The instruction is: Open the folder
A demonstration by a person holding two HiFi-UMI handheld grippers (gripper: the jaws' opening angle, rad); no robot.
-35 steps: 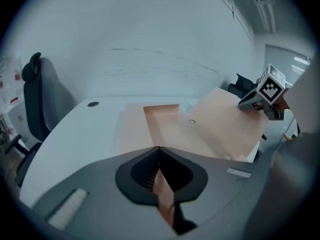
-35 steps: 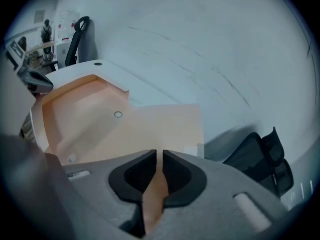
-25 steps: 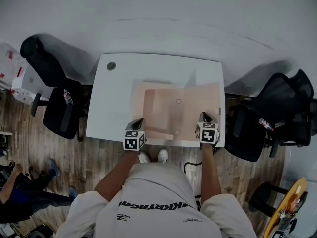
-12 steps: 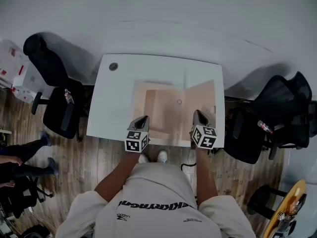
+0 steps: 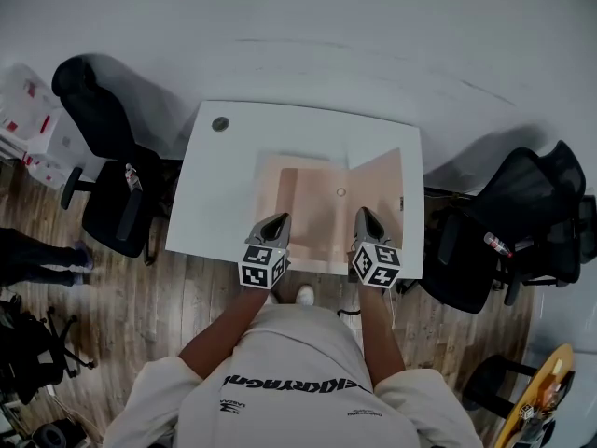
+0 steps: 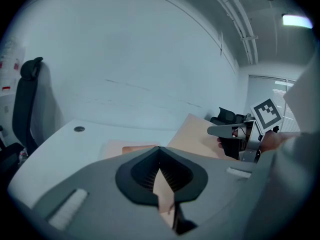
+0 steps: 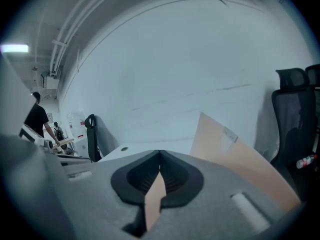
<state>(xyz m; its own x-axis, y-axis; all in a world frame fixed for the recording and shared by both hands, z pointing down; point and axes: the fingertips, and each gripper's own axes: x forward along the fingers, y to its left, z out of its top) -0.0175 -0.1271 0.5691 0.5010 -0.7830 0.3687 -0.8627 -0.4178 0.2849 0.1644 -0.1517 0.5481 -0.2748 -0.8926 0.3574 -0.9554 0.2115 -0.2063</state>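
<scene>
Two grippers have hold of the folder [image 5: 312, 208], which lies on the near right part of the white worktop [image 5: 215, 194]. My left gripper [image 5: 277, 224] is at the worktop's near edge. Its fingers [image 6: 140, 174] are pressed together on a thin tan strip of the folder's near edge, and the card shows pinched in the slot between them. My right gripper [image 5: 364, 220] is also at the near edge, further toward the worktop's right side. Its fingers [image 7: 175, 176] are closed down to a sheet's thickness on the cover [image 5: 378, 189]. That cover stands tilted up off the worktop, rising toward the right edge, while the rest of the folder lies flat and open to view. A darker tan panel [image 5: 285, 194] shows inside the flat part.

A small round grommet [image 5: 220, 123] sits in the worktop's far left corner. One black office chair [image 5: 103, 166] stands off the worktop's left side and another black chair [image 5: 527, 222] off its right side, both on a wood floor [image 5: 187, 297]. In the right gripper view a person [image 7: 37, 118] stands well beyond the worktop's left end, too small to make out more.
</scene>
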